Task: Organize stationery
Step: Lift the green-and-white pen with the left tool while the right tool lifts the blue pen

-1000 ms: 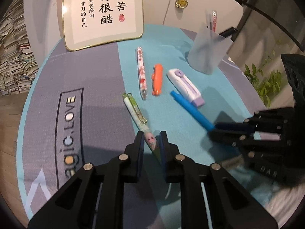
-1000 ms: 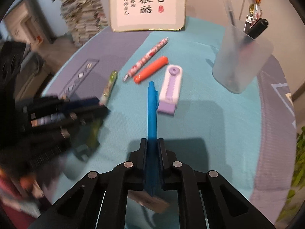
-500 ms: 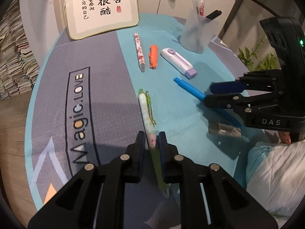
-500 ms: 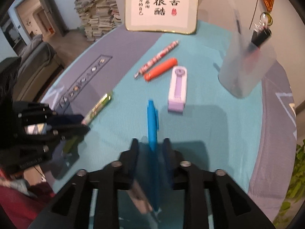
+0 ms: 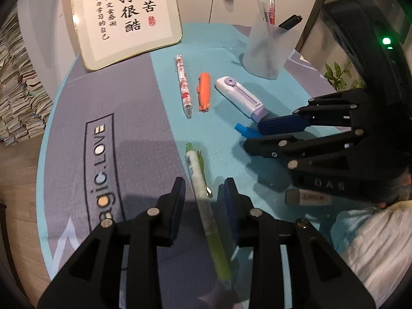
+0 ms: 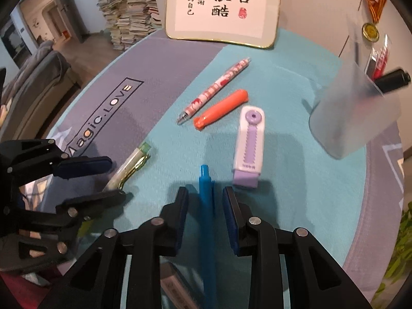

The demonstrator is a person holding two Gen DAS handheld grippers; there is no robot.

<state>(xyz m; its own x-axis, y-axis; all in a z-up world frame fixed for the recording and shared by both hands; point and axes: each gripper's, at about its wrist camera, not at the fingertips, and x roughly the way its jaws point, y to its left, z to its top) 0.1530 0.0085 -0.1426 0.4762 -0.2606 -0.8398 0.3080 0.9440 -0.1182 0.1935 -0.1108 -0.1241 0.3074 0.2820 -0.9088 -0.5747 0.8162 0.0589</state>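
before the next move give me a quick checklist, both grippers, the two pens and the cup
1. Left gripper jaws apart: ok; they have just been opening, and neither pad presses the green pen lying between them.
2. Right gripper around the blue pen: cannot tell if the pads touch it; the jaws have just been closing and gaps show on both sides.
3. Frosted pen cup upright with an open top: ok.
4. Way to the cup clear: not ok; the purple and white eraser lies between the blue pen and the cup.
5. Grippers apart from each other: ok.
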